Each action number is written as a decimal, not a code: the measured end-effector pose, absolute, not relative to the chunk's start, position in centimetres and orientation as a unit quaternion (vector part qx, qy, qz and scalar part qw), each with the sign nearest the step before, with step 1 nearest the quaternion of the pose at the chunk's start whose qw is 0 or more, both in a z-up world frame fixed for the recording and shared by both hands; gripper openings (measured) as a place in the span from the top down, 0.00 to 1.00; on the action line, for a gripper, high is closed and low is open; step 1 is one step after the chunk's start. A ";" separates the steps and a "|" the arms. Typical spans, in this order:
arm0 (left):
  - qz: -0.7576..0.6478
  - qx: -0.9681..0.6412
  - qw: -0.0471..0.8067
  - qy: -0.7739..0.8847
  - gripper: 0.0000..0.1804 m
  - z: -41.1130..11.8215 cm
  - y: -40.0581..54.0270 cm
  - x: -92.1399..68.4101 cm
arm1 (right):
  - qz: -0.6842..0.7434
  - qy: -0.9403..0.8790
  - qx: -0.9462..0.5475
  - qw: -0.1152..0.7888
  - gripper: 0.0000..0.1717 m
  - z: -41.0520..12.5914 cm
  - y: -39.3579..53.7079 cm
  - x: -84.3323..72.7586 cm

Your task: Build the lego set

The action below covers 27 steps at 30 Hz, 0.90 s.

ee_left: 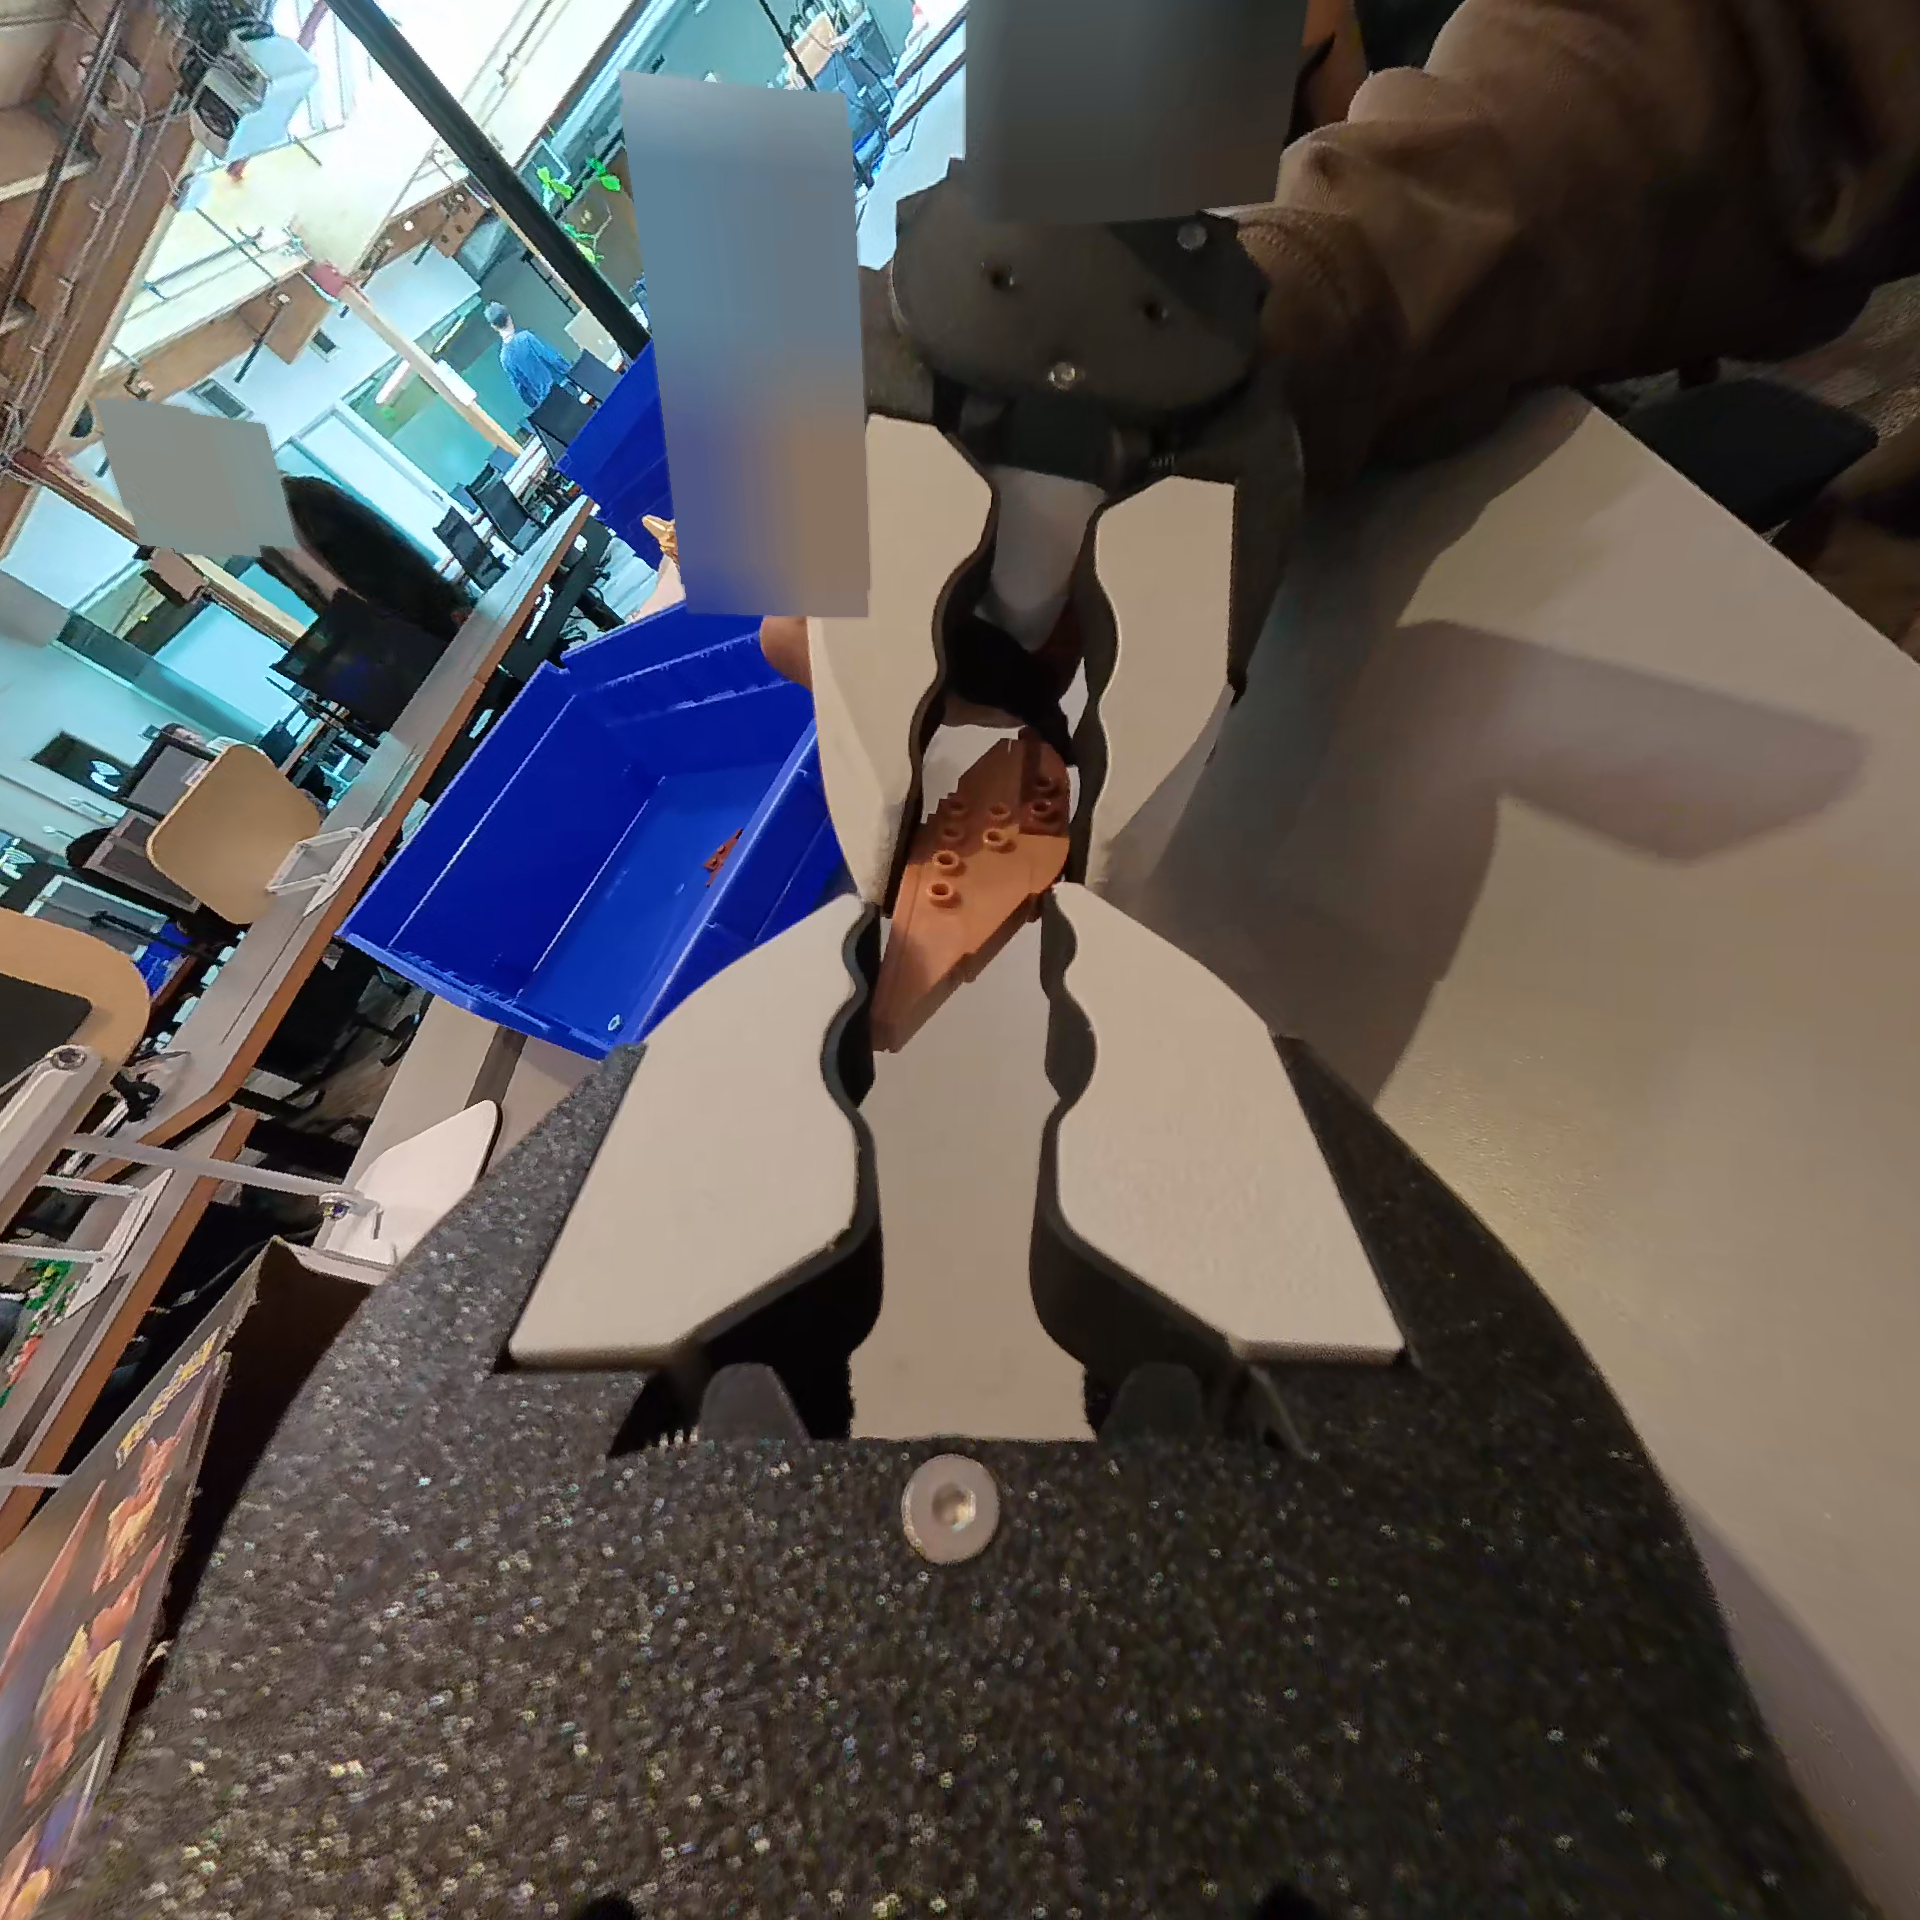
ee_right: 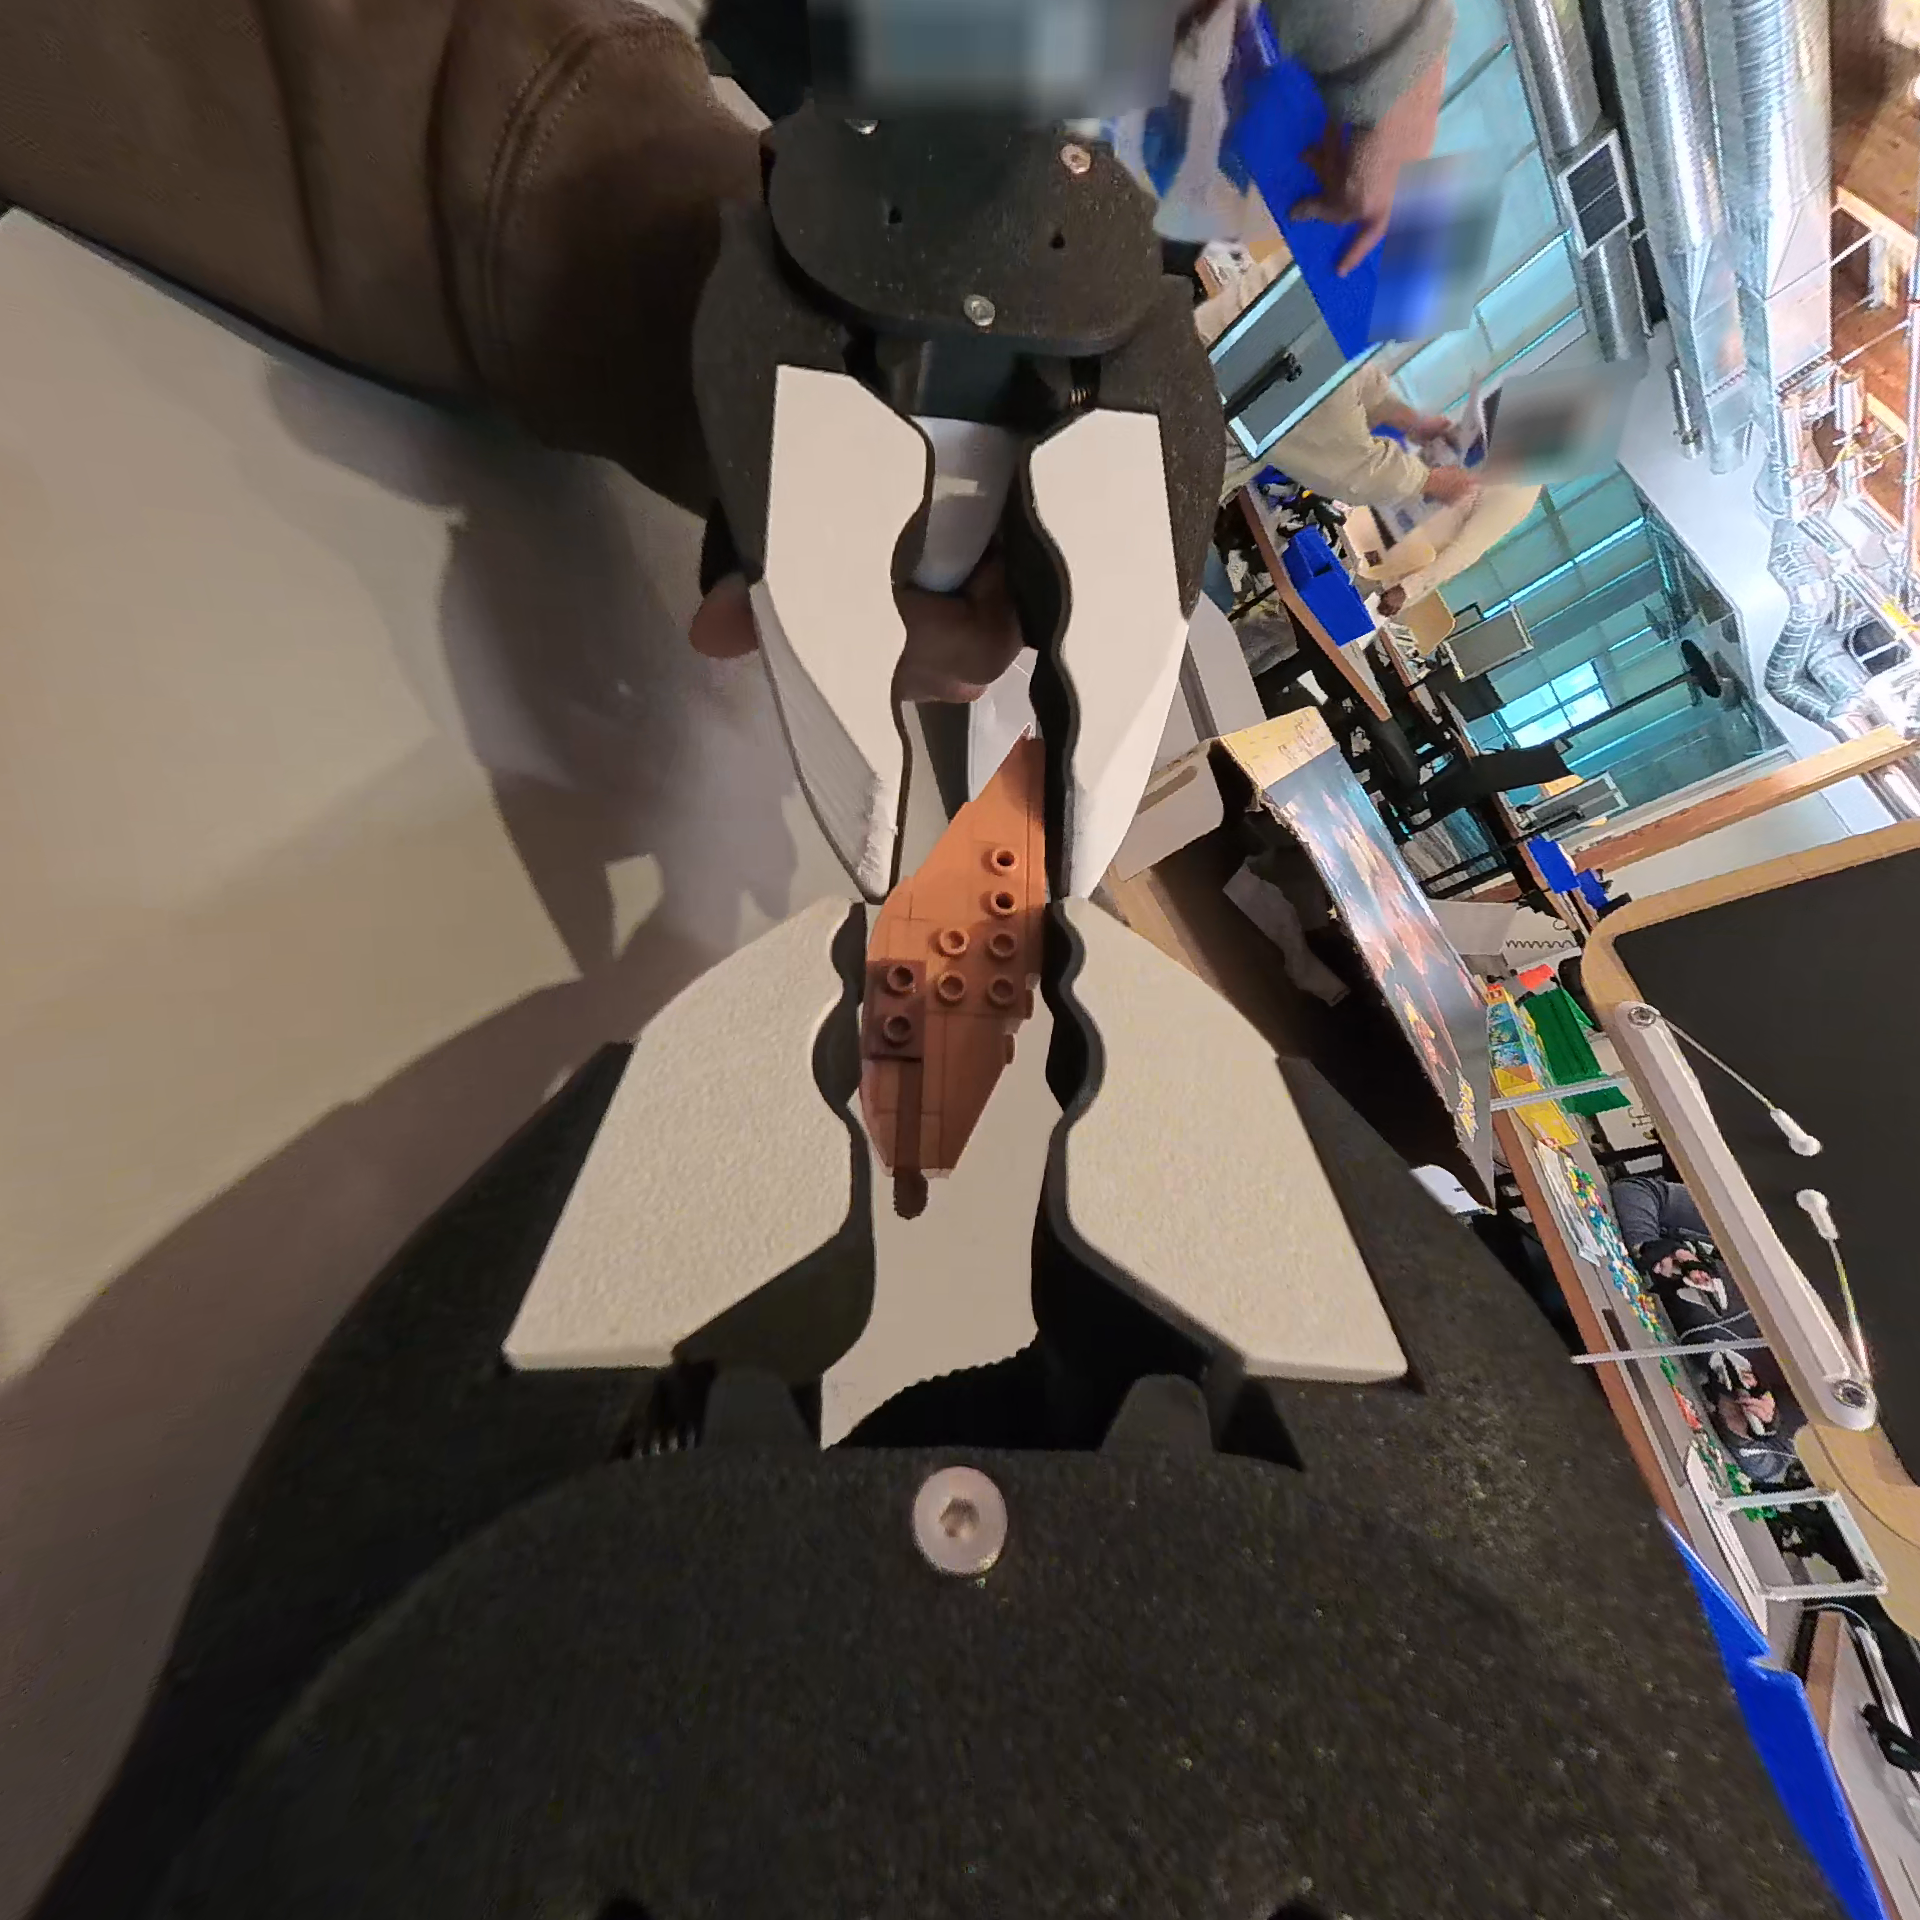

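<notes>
Both tongs meet tip to tip over the white desk (ee_left: pixel 1558 1039), sharing one brown studded brick assembly (ee_left: pixel 966 914). The left tongs (ee_left: pixel 951 935) pinch its narrow end; the right tongs (ee_right: pixel 951 966) pinch the wider studded end, with a darker brown plate on it. A blue bin (ee_left: pixel 582 852) sits just beside, a printed box (ee_right: pixel 1382 914) nearby.

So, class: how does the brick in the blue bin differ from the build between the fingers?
The bin brick lies loose on the bin floor; the brick build is gripped between both grippers' fingers. The bin brick is reddish-brown; the build mostly orange-brown. Both are brownish bricks.
</notes>
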State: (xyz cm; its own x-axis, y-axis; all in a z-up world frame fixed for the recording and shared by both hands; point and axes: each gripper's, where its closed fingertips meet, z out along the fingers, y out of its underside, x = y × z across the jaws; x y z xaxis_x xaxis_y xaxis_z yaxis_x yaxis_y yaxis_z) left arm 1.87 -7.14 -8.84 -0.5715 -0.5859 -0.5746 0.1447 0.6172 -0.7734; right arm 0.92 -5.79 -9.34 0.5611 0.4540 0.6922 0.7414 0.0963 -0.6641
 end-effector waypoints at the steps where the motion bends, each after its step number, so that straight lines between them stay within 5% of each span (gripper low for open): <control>1: -0.413 -0.141 0.439 0.786 0.84 -8.9 -7.1 1.8 | -0.122 -0.452 -0.662 0.585 0.81 -9.4 -5.8 0.9; 20: -0.405 -0.135 0.430 0.796 0.87 -9.3 -7.1 1.8 | -0.125 -0.454 -0.668 0.576 0.82 -9.6 -5.9 1.0; 27: -0.460 -0.209 0.413 0.758 0.80 -8.6 -6.2 2.8 | -0.164 -0.427 -0.660 0.596 0.81 -8.7 -5.3 2.2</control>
State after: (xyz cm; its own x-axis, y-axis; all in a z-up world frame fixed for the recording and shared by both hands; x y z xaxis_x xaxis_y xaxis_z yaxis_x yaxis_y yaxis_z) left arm 2.84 -6.17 -8.59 -0.5721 -0.6963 -0.4335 0.0627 0.4899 -0.8695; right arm 2.17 -5.29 -8.70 0.5819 0.3672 0.7257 0.7592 0.0749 -0.6466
